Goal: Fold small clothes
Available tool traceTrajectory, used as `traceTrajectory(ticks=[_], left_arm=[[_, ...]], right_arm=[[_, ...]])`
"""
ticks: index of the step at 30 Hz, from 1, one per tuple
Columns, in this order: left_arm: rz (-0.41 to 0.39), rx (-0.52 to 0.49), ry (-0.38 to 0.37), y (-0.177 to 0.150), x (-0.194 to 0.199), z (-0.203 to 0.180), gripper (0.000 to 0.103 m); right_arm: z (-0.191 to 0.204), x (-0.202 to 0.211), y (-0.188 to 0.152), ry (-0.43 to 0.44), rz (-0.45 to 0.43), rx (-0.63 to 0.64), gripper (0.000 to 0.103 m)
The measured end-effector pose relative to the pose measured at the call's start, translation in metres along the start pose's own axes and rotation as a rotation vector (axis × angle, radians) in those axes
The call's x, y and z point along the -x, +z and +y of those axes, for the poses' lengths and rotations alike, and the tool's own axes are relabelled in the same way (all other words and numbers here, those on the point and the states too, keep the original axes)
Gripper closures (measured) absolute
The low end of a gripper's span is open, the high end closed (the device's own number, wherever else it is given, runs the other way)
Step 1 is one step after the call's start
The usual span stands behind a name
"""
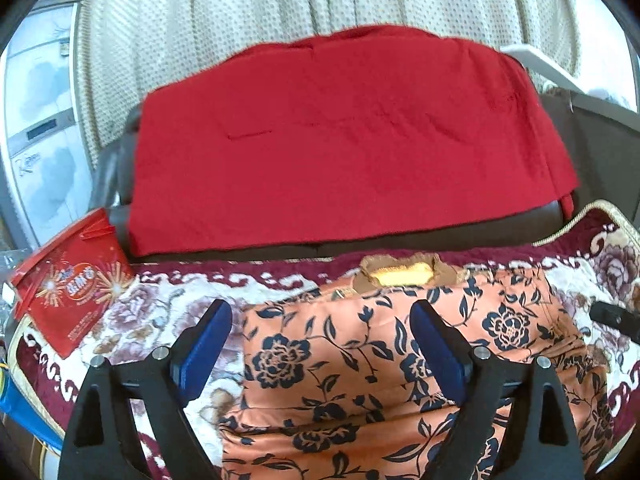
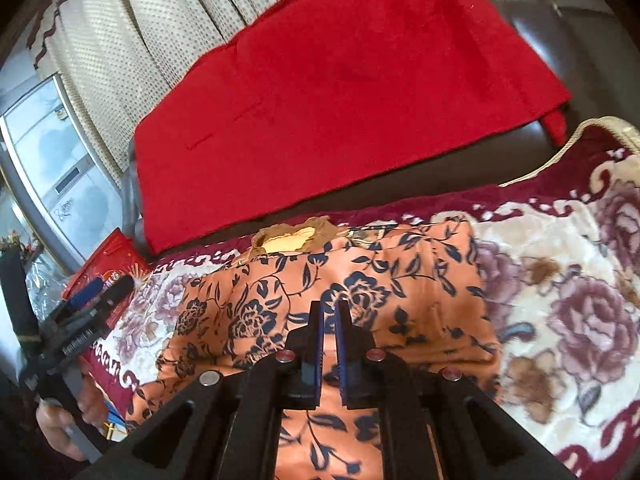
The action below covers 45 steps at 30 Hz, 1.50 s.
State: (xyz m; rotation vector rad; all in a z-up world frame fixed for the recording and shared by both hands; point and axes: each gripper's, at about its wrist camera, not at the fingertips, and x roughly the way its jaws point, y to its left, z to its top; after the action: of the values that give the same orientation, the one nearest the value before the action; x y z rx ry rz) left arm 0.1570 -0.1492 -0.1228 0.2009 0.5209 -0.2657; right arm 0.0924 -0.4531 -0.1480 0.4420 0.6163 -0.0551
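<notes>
An orange garment with dark blue flowers (image 1: 360, 360) lies partly folded on a floral blanket (image 1: 160, 312). A yellow lining patch (image 1: 404, 276) shows at its far edge. My left gripper (image 1: 320, 316) is open and hovers over the garment's left part, holding nothing. In the right wrist view the garment (image 2: 400, 280) lies under my right gripper (image 2: 329, 308), whose jaws are nearly closed with a thin gap; no cloth shows between them. The left gripper (image 2: 100, 288) shows at the left edge there.
A red cloth (image 1: 340, 140) covers a dark sofa back (image 1: 480, 232) behind the blanket. A red snack bag (image 1: 72, 288) lies at the left edge. A cream curtain (image 1: 280, 0) and a silver appliance (image 1: 40, 120) stand behind.
</notes>
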Motion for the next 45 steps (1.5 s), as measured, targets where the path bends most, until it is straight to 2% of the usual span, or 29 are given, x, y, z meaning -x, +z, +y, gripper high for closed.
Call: traceTrajectory(ticks=[5, 8, 13, 14, 15, 16, 17, 18, 20, 23, 28, 34, 45], left_arm=[[-0.029, 0.021, 0.013, 0.001, 0.005, 0.008, 0.01], [-0.031, 0.033, 0.023, 0.001, 0.002, 0.01, 0.007], [-0.025, 0.019, 0.049, -0.002, -0.006, 0.009, 0.007], [-0.021, 0.019, 0.051, -0.003, -0.008, 0.009, 0.007], [-0.018, 0.021, 0.052, -0.003, -0.008, 0.009, 0.006], [-0.016, 0.025, 0.05, -0.004, -0.009, 0.01, 0.006], [-0.014, 0.03, 0.049, -0.004, -0.009, 0.01, 0.006], [-0.014, 0.039, 0.046, -0.004, -0.009, 0.012, 0.006], [-0.022, 0.051, 0.046, -0.003, -0.008, 0.015, 0.006], [-0.039, 0.061, 0.052, -0.003, -0.005, 0.018, 0.006], [-0.048, 0.062, 0.064, -0.005, -0.004, 0.022, 0.006], [-0.048, 0.079, 0.073, -0.005, -0.003, 0.029, 0.006], [-0.035, 0.087, 0.098, -0.008, -0.006, 0.037, 0.006]], right_arm=[[-0.002, 0.004, -0.006, 0.023, -0.029, 0.004, 0.095], [-0.002, -0.003, -0.005, 0.043, -0.016, -0.001, 0.095], [0.017, -0.012, -0.009, 0.078, -0.03, 0.045, 0.095], [0.023, -0.011, -0.01, 0.088, -0.044, 0.06, 0.092], [0.026, -0.01, -0.01, 0.095, -0.05, 0.069, 0.085], [0.029, -0.009, -0.01, 0.109, -0.056, 0.074, 0.05], [0.032, -0.007, -0.011, 0.126, -0.075, 0.07, 0.008], [0.034, -0.004, -0.012, 0.136, -0.1, 0.067, 0.004], [0.041, 0.009, -0.013, 0.105, -0.207, 0.086, 0.004], [0.047, 0.016, -0.012, 0.062, -0.254, 0.114, 0.004], [0.038, 0.011, -0.006, -0.037, -0.236, 0.084, 0.004], [0.027, 0.012, -0.004, -0.057, -0.245, 0.039, 0.004], [0.037, 0.0, -0.007, -0.061, -0.213, 0.066, 0.004]])
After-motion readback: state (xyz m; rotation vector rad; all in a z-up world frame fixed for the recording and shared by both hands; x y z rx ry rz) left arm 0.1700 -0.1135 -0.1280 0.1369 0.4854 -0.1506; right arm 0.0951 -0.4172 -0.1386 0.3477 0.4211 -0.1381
